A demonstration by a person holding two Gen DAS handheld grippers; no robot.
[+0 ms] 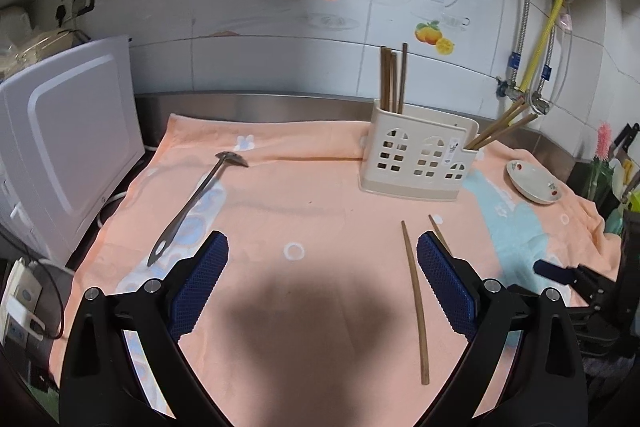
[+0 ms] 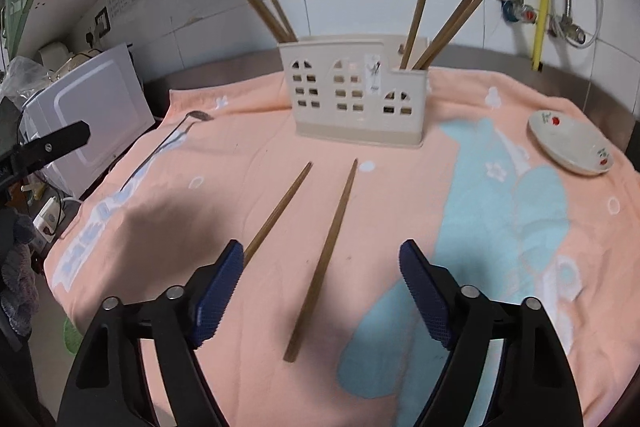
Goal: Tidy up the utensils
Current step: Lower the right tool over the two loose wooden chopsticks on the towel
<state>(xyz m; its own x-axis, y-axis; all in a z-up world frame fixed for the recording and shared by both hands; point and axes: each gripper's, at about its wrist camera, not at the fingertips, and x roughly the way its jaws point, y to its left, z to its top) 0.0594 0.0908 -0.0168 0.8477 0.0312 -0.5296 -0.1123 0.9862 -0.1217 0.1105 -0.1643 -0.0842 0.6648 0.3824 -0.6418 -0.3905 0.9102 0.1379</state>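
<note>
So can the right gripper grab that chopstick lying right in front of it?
Probably yes. The right gripper is open, and the chopstick lies flat on the towel between its fingers with nothing on top. A second chopstick lies close by, beside the left finger.

Both hand-held grippers (image 1: 322, 269) (image 2: 321, 277) agape, empty.

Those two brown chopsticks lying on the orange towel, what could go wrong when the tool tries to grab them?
1. The two brown wooden chopsticks lie flat on the soft orange towel, so the open right tool may pinch cloth too.
2. They lie close together; closing on one might nudge the other.
3. The cream plastic utensil holder already holds leaning chopsticks, which could block a new one.
</note>
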